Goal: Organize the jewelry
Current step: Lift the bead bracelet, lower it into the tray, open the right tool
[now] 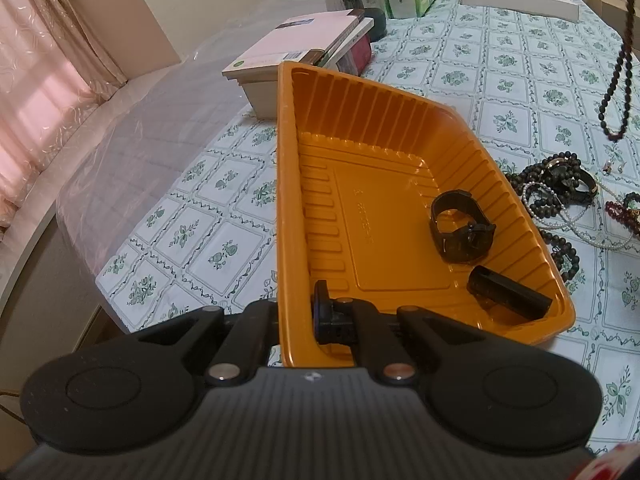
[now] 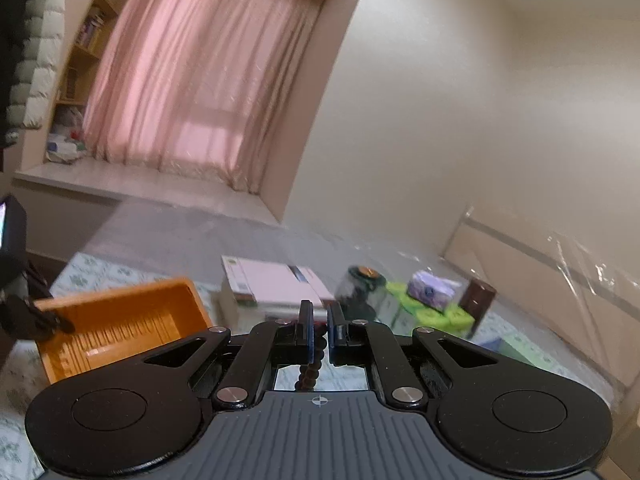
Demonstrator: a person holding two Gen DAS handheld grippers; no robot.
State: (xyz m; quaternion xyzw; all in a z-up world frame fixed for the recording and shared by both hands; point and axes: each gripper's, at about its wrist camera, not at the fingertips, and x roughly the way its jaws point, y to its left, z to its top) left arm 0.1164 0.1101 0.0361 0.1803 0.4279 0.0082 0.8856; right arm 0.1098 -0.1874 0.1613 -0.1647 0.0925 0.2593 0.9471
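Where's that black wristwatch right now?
In the left wrist view, the black wristwatch lies inside the orange tray, toward its right side, just beyond a small black cylinder.

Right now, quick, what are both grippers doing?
Left gripper: jaws shut on the orange tray, clamping its near wall.
Right gripper: jaws shut on the dark bead necklace, which hangs down.

Tablecloth (image 1: 516, 80) (floral): tray (image 1: 400, 120), books (image 1: 296, 48), beads (image 1: 560, 184).

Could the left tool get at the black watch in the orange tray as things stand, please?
Probably not yet: the left tool is clamped on the orange tray wall. The black watch lies uncovered inside, so releasing would free the way.
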